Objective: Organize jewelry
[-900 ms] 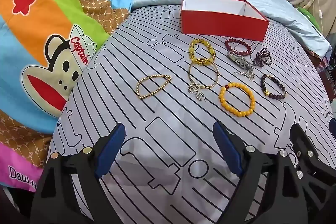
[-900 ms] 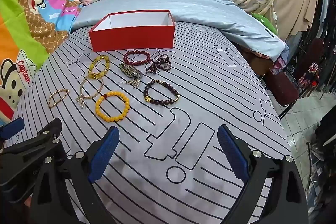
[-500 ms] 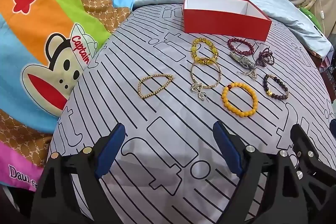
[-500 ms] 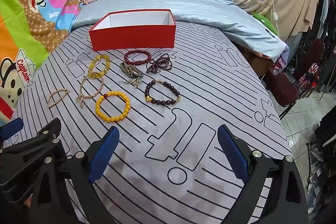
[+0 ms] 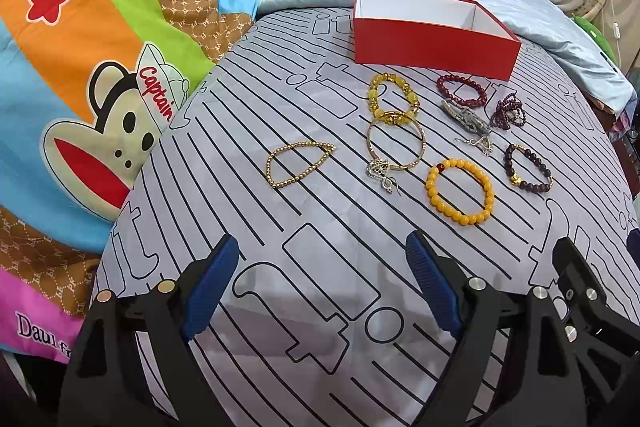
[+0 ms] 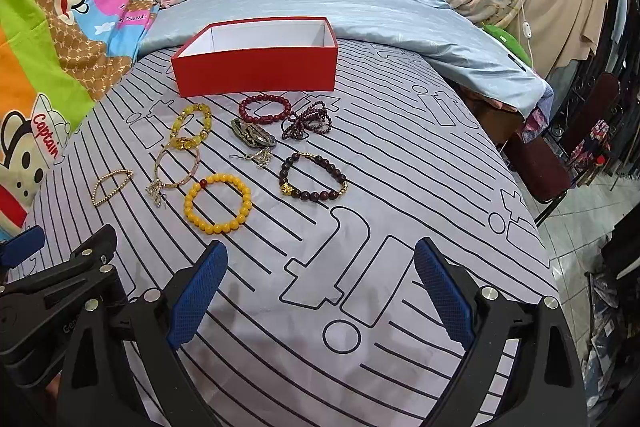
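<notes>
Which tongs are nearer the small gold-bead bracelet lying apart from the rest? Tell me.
Left. The gold-bead bracelet lies just ahead of the left tongs, slightly left. The right tongs sit farther off, with the bracelet far to their left.

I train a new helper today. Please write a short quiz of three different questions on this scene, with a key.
1. True or false: the red box holds jewelry.
2. Which piece lies nearest the right gripper? A: gold chain B: orange bracelet C: dark red bracelet
3. Fill in: both the right gripper and the left gripper are ____.

Key: 1 false, as far as the inside shows; 2 B; 3 open.
</notes>
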